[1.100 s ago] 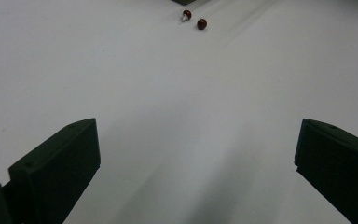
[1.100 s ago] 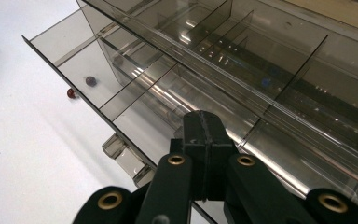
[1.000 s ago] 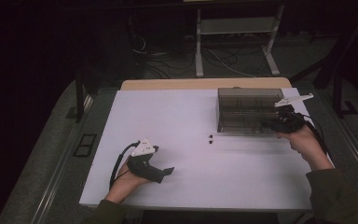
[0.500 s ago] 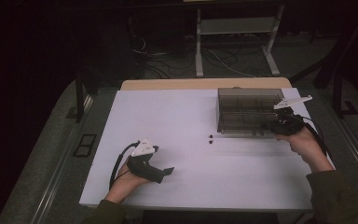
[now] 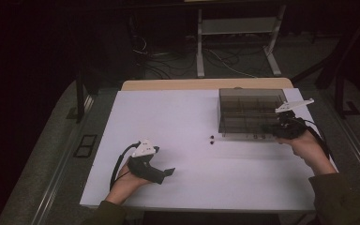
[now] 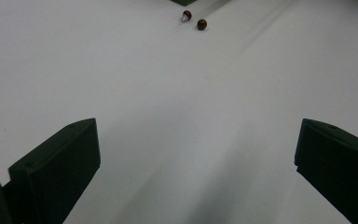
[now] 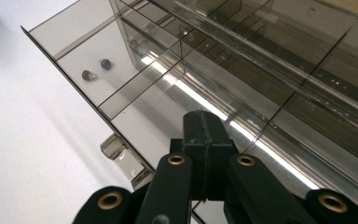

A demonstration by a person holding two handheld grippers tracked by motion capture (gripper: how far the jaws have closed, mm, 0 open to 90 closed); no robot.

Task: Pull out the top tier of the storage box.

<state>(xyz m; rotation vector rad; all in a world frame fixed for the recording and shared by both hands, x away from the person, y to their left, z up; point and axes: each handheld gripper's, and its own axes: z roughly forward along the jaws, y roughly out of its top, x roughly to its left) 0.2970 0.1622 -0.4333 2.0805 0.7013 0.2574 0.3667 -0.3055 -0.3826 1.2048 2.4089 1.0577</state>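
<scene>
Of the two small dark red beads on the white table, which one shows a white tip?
The left bead, farther from the other round bead, has the white tip.

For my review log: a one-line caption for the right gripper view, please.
Right gripper, jaws shut, over a smoky clear compartment box; two dark beads seen through it.

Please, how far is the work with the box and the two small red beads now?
Done: nothing visible; the smoky box looks empty. In hand: the right tongs are shut at the box's near edge; whether they pinch it is unclear. Still to do: both red beads lie on the table beside the box, with the open left tongs apart from them.
</scene>
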